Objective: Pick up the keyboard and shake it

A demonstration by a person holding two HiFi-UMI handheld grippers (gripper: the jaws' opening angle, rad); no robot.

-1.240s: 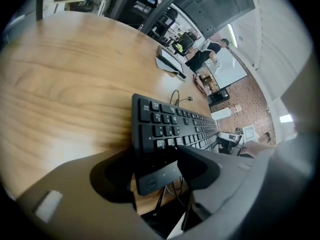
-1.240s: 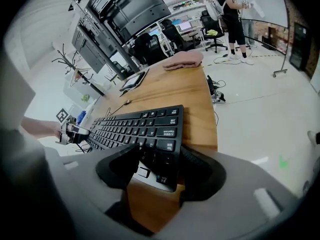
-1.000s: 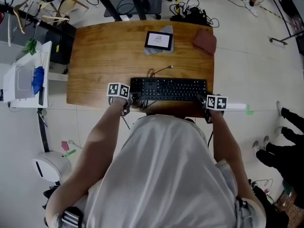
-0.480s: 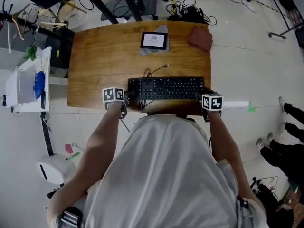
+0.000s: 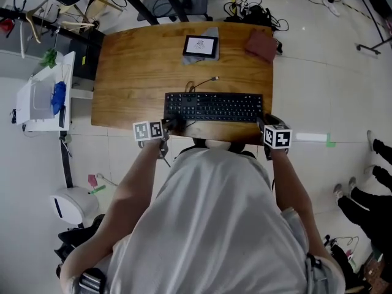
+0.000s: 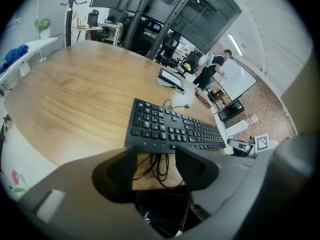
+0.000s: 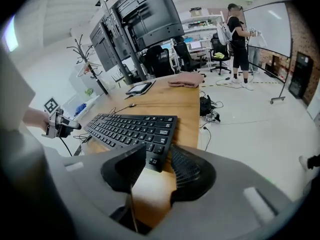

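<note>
A black keyboard (image 5: 213,106) lay along the near edge of a wooden table (image 5: 135,72) as a person leaned over it with a gripper in each hand, one at each near corner. The right gripper (image 7: 157,149) had just been closing, and its jaws pressed against the keyboard's near right corner, which sat wedged between them. The left gripper (image 6: 153,152) had also been closing, but its jaws stood clearly apart. Their tips were at the keyboard's near left edge, with only loops of black cable (image 6: 160,168) showing in the gap. Farther back on the table were a small tablet (image 5: 201,45) on a grey cloth (image 5: 212,33) and a folded reddish cloth (image 5: 262,44).
</note>
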